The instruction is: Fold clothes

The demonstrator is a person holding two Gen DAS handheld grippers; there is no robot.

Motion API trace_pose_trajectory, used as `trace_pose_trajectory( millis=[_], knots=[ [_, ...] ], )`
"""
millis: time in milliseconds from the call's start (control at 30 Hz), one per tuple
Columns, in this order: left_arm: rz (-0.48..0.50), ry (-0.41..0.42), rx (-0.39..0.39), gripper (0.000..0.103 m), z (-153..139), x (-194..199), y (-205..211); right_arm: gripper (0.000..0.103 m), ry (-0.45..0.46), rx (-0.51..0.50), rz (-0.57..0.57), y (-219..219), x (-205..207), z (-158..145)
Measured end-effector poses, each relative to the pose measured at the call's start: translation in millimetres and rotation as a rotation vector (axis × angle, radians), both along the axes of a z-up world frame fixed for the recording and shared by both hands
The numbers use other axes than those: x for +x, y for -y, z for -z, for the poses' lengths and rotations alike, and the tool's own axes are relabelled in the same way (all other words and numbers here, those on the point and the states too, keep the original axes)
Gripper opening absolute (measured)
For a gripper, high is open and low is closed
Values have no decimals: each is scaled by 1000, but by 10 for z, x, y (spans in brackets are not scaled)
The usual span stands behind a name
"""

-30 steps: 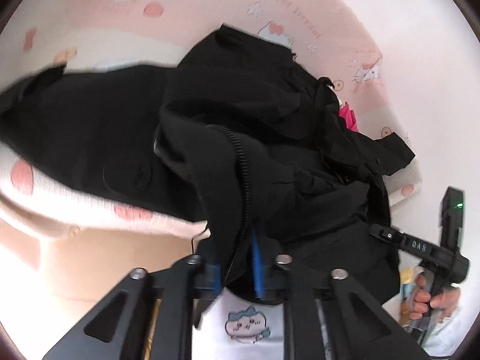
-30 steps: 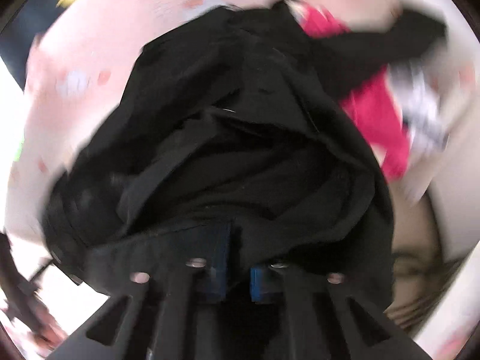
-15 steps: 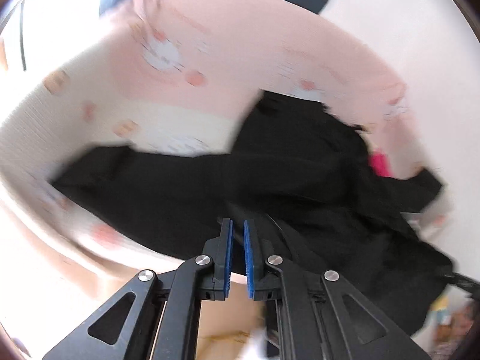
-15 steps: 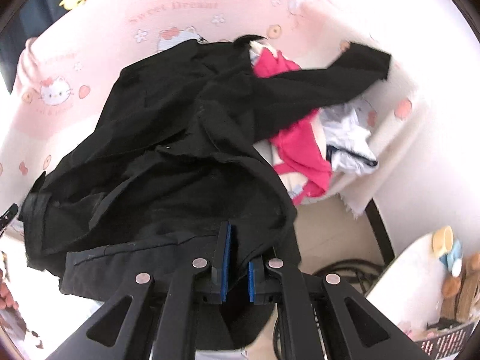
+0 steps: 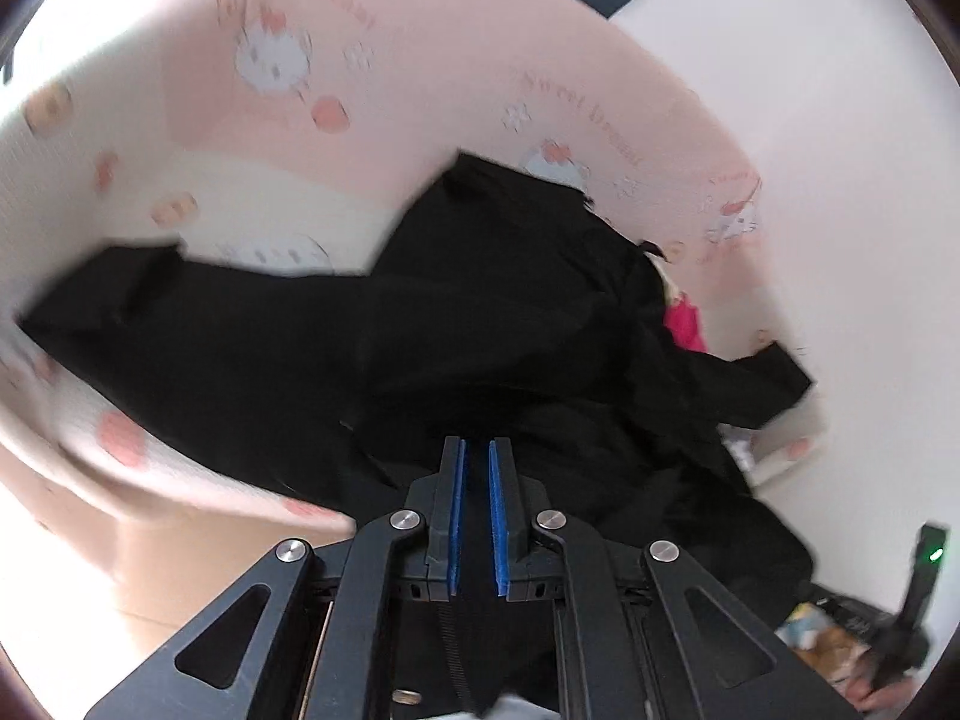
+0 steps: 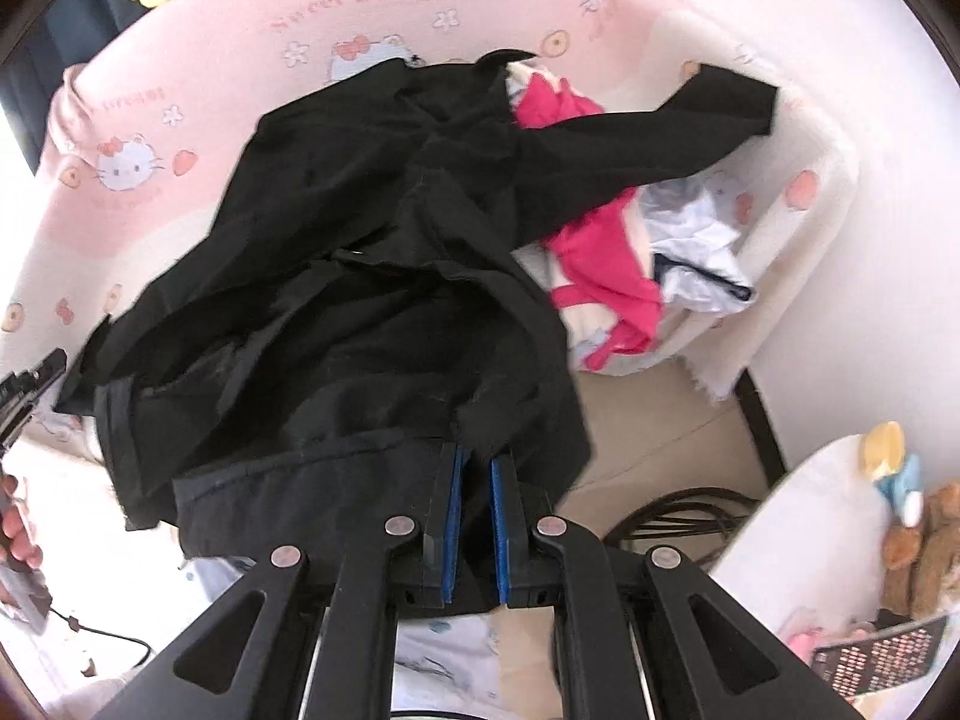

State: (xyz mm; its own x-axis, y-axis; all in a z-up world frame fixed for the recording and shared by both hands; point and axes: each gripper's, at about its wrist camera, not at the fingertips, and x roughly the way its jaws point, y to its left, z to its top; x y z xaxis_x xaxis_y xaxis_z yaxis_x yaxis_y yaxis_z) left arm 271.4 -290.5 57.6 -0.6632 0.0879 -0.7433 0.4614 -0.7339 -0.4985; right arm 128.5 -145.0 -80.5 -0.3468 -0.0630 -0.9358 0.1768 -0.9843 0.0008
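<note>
Both grippers let go of black jacket (image 6: 360, 276) since 1 s ago; left gripper (image 5: 474, 510) and right gripper (image 6: 474, 516) narrowly parted, empty. Jacket rumpled across pink sheet (image 6: 198, 60), overhanging near edge. Soft, floppy; take hem (image 6: 288, 468) corners

Motion blur smears the left wrist view; the black garment (image 5: 510, 330) loses its edges there. It covers much of the pink garment (image 6: 600, 264). A hand (image 6: 15, 531) is cut off by the right view's left edge.
</note>
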Motion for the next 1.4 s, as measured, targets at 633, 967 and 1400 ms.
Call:
trace_pose_trajectory(
  millis=[633, 967, 1400],
  knots=[
    [-20, 129, 282, 8, 738, -186, 97, 68, -36, -212, -52, 357, -416, -313],
    [24, 272, 332, 8, 1383, -231, -15, 68, 71, -287, -113, 831, -603, -36],
    [72, 416, 159, 9, 1399, -329, -315, 68, 188, -294, -138, 878, -510, 241]
  ],
)
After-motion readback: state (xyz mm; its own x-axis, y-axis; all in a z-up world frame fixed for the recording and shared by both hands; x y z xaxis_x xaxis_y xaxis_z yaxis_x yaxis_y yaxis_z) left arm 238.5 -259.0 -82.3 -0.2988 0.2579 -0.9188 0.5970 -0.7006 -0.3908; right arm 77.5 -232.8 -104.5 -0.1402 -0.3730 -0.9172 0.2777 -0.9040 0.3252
